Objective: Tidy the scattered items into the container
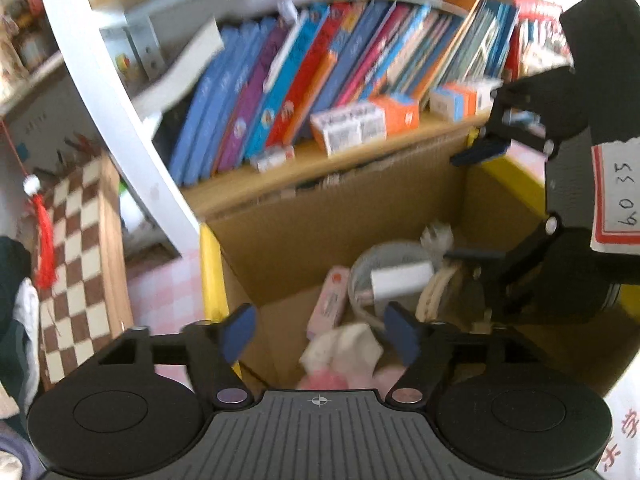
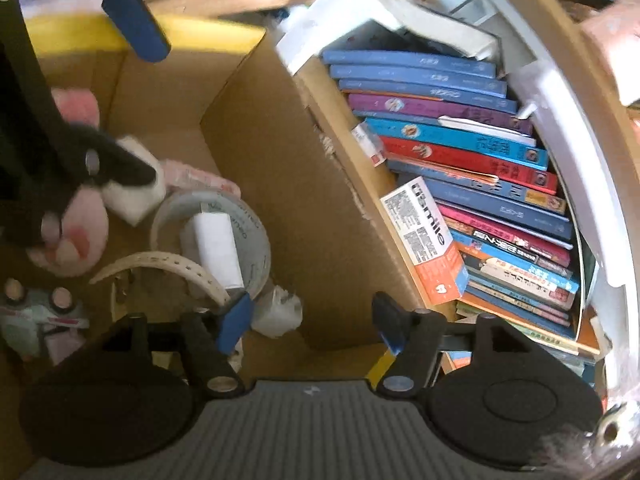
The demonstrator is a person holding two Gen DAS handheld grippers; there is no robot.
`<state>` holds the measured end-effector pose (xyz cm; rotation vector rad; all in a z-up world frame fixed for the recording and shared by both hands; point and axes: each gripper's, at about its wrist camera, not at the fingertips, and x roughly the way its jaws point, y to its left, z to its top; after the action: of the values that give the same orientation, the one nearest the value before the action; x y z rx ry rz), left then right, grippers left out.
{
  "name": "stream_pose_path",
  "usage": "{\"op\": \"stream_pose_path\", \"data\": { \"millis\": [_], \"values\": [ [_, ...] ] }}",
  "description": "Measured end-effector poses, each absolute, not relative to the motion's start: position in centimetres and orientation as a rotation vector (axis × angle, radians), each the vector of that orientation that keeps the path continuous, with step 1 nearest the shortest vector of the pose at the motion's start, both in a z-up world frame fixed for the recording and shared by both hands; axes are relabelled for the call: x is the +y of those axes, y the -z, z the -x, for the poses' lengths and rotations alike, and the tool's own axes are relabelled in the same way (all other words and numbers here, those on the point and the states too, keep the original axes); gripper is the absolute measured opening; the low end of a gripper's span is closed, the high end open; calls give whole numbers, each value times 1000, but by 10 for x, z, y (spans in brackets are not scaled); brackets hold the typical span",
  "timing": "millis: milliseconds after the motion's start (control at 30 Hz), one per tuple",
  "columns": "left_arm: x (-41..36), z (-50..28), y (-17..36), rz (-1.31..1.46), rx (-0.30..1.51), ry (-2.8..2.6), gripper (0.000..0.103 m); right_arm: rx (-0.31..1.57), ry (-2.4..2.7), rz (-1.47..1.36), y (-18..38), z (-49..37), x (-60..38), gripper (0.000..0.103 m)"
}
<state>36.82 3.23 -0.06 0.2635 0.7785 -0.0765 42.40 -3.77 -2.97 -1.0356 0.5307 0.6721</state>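
Note:
A cardboard box (image 1: pixel 320 224) with yellow-taped rims holds the items: a tape roll (image 1: pixel 390 260) with a white block (image 1: pixel 400 280) in it, a pink pack (image 1: pixel 330 304), a pink and white plush (image 1: pixel 344 356), a cream strap (image 1: pixel 434 288). My left gripper (image 1: pixel 320 330) is open and empty above the plush. My right gripper (image 2: pixel 310 324) is open and empty over the box (image 2: pixel 304 208), next to the tape roll (image 2: pixel 216 236), the strap (image 2: pixel 160 264) and crumpled paper (image 2: pixel 278 308). The plush (image 2: pixel 80 216) lies behind the left gripper's arm (image 2: pixel 60 160).
A shelf of leaning books (image 1: pixel 320 80) and small orange cartons (image 1: pixel 360 124) stands right behind the box. A checkered board (image 1: pixel 76 264) and a red tassel (image 1: pixel 44 240) are at the left. The right gripper's body (image 1: pixel 560 200) hangs over the box's right side.

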Motion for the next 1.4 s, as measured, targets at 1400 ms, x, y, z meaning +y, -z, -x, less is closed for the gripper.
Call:
{"op": "stream_pose_path", "data": {
  "millis": [1400],
  "values": [
    [33, -103, -74, -15, 418, -112, 102, 254, -504, 141, -72, -161, -177, 103]
  ]
}}
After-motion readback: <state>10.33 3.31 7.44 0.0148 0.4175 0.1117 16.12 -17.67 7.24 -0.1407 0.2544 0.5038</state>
